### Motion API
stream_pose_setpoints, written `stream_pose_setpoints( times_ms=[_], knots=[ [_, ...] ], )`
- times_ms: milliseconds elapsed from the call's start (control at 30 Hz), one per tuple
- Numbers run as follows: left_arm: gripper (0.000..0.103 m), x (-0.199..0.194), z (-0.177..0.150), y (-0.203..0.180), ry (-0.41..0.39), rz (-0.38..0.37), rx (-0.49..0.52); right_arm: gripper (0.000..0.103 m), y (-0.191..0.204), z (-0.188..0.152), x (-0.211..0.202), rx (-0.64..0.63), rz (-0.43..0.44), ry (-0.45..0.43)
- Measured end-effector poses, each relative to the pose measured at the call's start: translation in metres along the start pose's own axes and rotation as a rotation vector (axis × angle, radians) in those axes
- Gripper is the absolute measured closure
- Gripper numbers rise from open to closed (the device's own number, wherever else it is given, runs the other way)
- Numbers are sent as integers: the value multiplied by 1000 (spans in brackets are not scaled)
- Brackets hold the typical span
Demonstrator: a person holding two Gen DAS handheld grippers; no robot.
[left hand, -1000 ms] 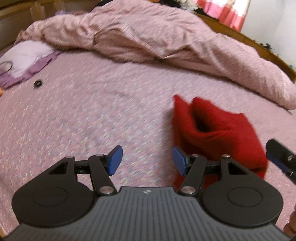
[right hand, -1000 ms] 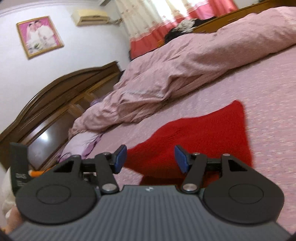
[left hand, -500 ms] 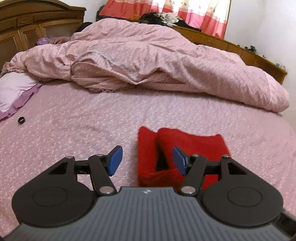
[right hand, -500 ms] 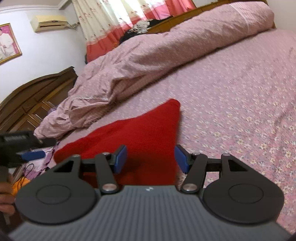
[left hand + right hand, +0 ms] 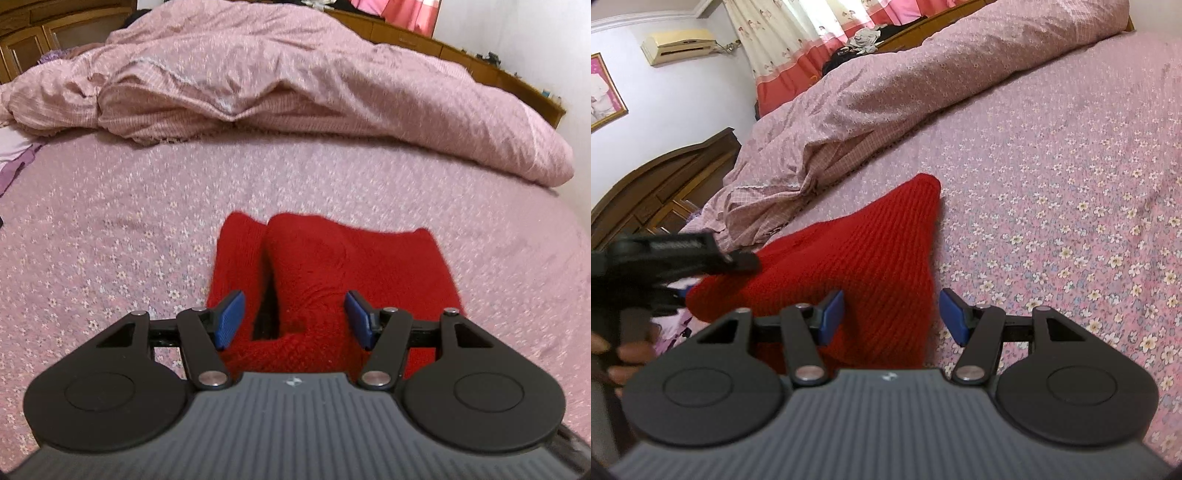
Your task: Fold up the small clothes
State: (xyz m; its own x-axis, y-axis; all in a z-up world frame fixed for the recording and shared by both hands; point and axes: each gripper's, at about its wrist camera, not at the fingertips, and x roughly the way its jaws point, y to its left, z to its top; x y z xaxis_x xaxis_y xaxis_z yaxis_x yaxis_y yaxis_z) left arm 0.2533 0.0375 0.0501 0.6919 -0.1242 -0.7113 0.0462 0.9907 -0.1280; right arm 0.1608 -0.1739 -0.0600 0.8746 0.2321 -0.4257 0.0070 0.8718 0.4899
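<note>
Presently: red knit garment lay partly folded on the bed, one flap loose. Left tool and right tool hung spread, pinching nothing; final fold remained.

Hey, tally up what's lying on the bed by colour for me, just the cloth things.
Red: 1, the red knit garment, lying on the sheet.
Pink: 2, the rumpled quilt and the flowered sheet under everything.
Purple and white: 1, a bit of cloth at the left edge, mostly out of view.
Total: 4
</note>
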Motion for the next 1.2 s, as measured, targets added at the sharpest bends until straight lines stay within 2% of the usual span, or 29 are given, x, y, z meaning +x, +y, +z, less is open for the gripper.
stream_pose_setpoints(
  times_ms=[100, 133, 267, 433, 533, 600, 767, 833, 900, 1000, 1133, 1200],
  knots=[
    [42, 10, -8, 7, 17, -22, -34, 43, -1, 1, 0, 4, 0, -4],
    [53, 12, -11, 9, 22, -41, -45, 43, -2, 0, 0, 6, 0, -3],
    [74, 6, -16, 13, 2, -82, -59, 43, -1, -1, 0, 11, -2, 3],
    [80, -34, -14, 24, -94, -145, -102, 43, 4, 1, -3, -7, 0, -5],
    [80, -50, -18, 33, -121, -128, -99, 43, 8, 1, -3, -25, 12, -11],
    [80, -51, -25, 42, -106, -117, -105, 43, 12, 0, -2, -37, 19, -11],
    [79, -23, -51, 74, -2, -76, -193, 42, 21, -5, 3, -72, 39, 2],
    [79, -15, -59, 82, 5, -80, -208, 43, 23, -9, 7, -79, 46, 10],
    [77, -13, -62, 83, -11, -77, -175, 42, 24, -12, 12, -101, 50, 26],
    [71, -12, -62, 78, -21, -50, -123, 41, 23, -16, 17, -128, 35, 47],
    [51, -9, -63, 76, -34, 10, -79, 37, 17, -19, 23, -113, 26, 89],
    [47, -10, -64, 75, -39, 19, -69, 36, 18, -21, 23, -120, 23, 99]
  ],
)
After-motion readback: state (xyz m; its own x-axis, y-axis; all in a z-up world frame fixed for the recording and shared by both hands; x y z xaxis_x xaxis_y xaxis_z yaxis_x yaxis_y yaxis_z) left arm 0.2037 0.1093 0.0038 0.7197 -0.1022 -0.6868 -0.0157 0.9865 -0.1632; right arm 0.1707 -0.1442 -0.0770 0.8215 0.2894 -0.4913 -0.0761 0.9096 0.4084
